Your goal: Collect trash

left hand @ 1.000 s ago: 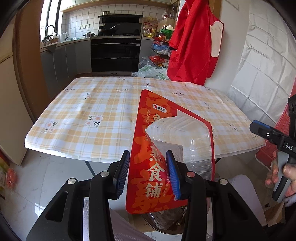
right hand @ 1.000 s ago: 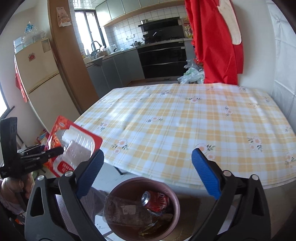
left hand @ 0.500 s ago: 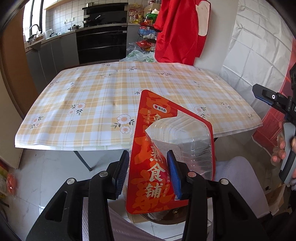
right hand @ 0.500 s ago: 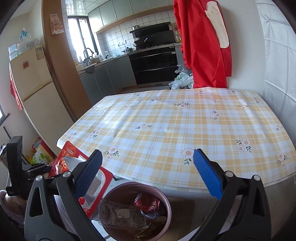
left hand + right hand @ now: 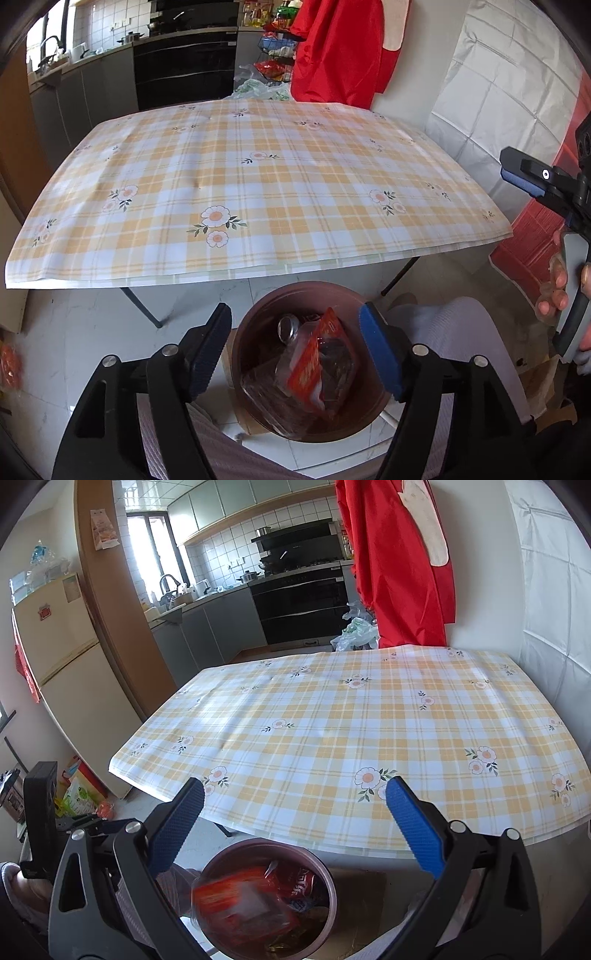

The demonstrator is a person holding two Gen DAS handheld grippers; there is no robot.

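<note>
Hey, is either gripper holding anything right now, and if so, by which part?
Nothing is held. The left gripper is opening with nothing between its pads; the red package lies in the bin. The right gripper is open, empty.

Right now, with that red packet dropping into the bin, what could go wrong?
The red packet sits high on the clear tray and can, so it might slide out over the bin rim. The bin looks nearly full; more trash may spill onto the floor. The left gripper hangs just above the bin with its jaws opening and nothing between them; lowering it could knock the bin.
</note>
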